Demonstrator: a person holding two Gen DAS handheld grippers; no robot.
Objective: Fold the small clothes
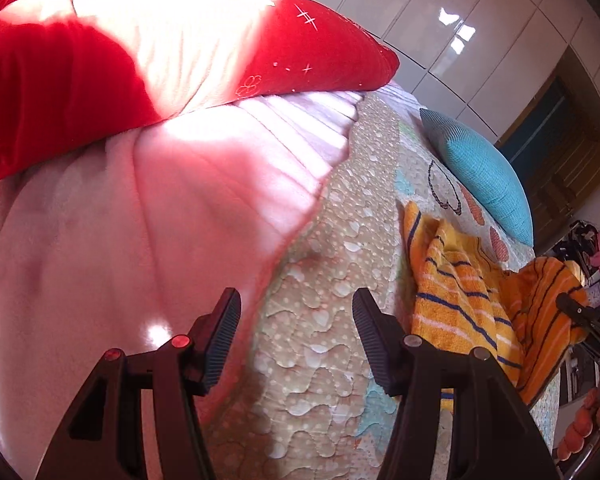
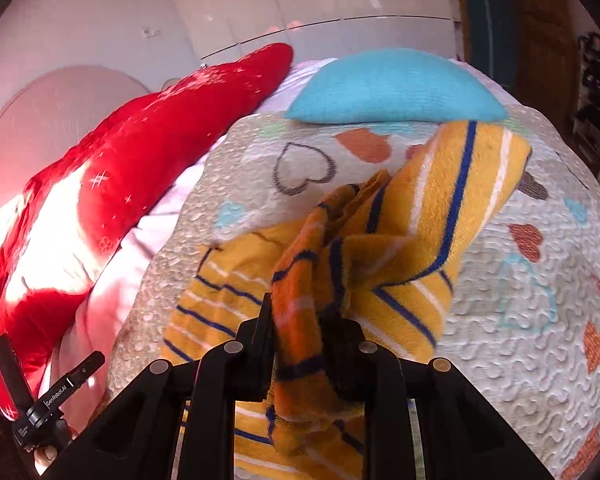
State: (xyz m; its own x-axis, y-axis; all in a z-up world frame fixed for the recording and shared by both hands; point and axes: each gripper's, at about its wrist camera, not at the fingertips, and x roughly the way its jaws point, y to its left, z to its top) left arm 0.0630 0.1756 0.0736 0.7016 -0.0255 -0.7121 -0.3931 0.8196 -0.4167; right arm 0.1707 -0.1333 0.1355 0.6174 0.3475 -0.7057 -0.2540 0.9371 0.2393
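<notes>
An orange cloth with blue and white stripes [image 2: 420, 220] lies rumpled on the heart-patterned quilt [image 2: 520, 320]. My right gripper [image 2: 302, 340] is shut on a bunched fold of it, and the cloth rises from the bed into the jaws. In the left wrist view the same striped cloth [image 1: 456, 292] lies to the right. My left gripper [image 1: 296, 332] is open over the bare quilt [image 1: 320, 320], with nothing between its fingers, and stands apart from the cloth. Part of the right gripper [image 1: 580, 312] shows at that view's right edge.
A big red pillow [image 1: 80, 80] rests on a pink blanket [image 1: 100, 240] to the left. A turquoise cushion [image 2: 392, 84] lies at the far side of the bed. White glossy cupboard doors [image 1: 440, 20] stand behind, and clutter [image 1: 596, 256] sits past the bed's right edge.
</notes>
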